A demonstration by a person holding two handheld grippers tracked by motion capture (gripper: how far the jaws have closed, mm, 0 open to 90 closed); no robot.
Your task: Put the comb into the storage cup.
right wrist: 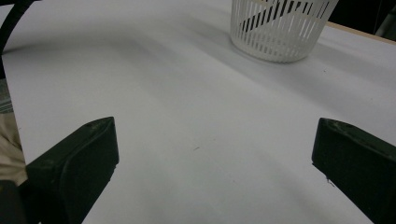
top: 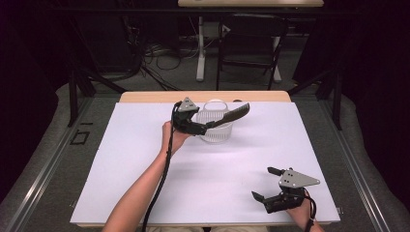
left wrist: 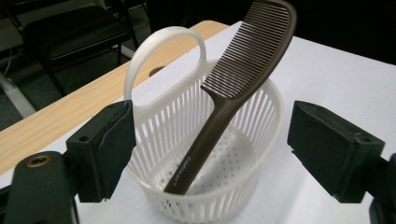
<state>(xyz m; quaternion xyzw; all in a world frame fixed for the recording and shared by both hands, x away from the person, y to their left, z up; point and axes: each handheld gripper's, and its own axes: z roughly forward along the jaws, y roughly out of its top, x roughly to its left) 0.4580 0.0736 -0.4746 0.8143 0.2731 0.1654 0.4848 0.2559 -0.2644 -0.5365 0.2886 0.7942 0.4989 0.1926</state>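
A dark brown comb (top: 233,115) stands slanted in a small white slatted basket (top: 218,133) at the back middle of the white sheet. In the left gripper view the comb (left wrist: 233,93) has its handle end on the basket floor and its teeth up over the basket (left wrist: 163,121) rim. My left gripper (top: 205,126) is just left of the basket, and its jaws stand wide open on either side of the basket without touching the comb. My right gripper (top: 263,182) hovers open near the front right. The right gripper view has the basket (right wrist: 280,28) far ahead.
A white sheet (top: 145,169) covers the wooden table (top: 203,96). A black chair (top: 251,43), a table leg and cables stand on the floor beyond the far edge. The basket has a looped white handle (left wrist: 163,42).
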